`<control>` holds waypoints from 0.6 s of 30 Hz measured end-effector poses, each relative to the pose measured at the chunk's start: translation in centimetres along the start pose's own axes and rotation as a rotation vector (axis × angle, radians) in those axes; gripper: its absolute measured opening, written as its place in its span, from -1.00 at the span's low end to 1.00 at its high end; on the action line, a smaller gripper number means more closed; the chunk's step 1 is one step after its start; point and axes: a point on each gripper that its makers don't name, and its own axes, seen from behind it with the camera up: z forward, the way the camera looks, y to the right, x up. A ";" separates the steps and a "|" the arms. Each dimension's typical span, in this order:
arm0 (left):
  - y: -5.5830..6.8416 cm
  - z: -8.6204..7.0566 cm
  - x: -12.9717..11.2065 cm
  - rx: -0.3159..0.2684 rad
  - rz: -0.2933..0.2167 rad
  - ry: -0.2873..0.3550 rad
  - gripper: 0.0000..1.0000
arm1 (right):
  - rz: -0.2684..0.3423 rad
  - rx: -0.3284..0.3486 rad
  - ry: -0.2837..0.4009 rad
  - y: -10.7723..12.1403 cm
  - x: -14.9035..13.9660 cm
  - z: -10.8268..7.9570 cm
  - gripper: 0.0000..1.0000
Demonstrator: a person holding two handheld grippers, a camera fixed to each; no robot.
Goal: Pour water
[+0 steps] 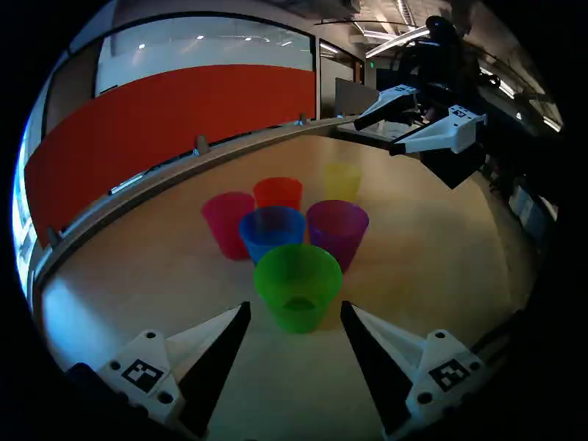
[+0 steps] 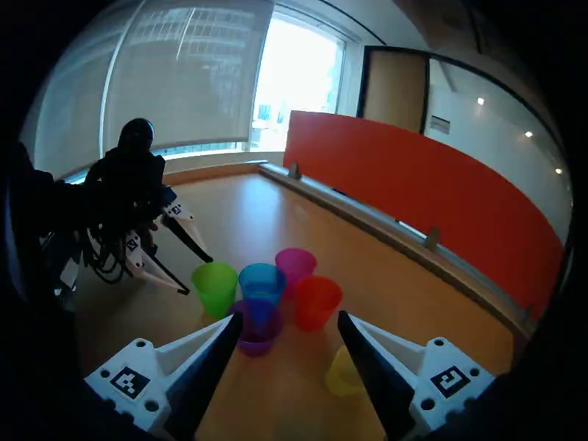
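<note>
The pale wooden table (image 1: pixel 441 242) under me carries six plastic cups, all upright and bunched close. In my left gripper view the green cup (image 1: pixel 298 287) stands nearest me, with the blue cup (image 1: pixel 272 231) just behind it, the pink cup (image 1: pixel 228 223) to the blue one's left and the purple cup (image 1: pixel 337 231) to its right. The red cup (image 1: pixel 278 193) sits behind the blue, and the yellow cup (image 1: pixel 342 181) is farthest, slightly apart.

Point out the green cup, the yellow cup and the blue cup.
green cup (image 1: pixel 298 300), left gripper view, front wall.
yellow cup (image 1: pixel 342 182), left gripper view, front wall.
blue cup (image 2: pixel 262 287), right gripper view, side wall.
</note>
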 end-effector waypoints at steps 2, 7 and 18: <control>0.1 0.2 0.0 -0.006 0.004 -0.002 0.81 | 0.002 0.003 -0.002 0.0 -0.1 0.2 1.00; 0.3 1.0 0.0 -0.019 0.011 -0.009 0.81 | 0.002 0.007 -0.010 0.1 -0.7 0.5 1.00; -0.1 2.0 0.5 -0.019 0.008 0.003 0.81 | 0.001 0.010 -0.020 0.3 -1.3 1.1 1.00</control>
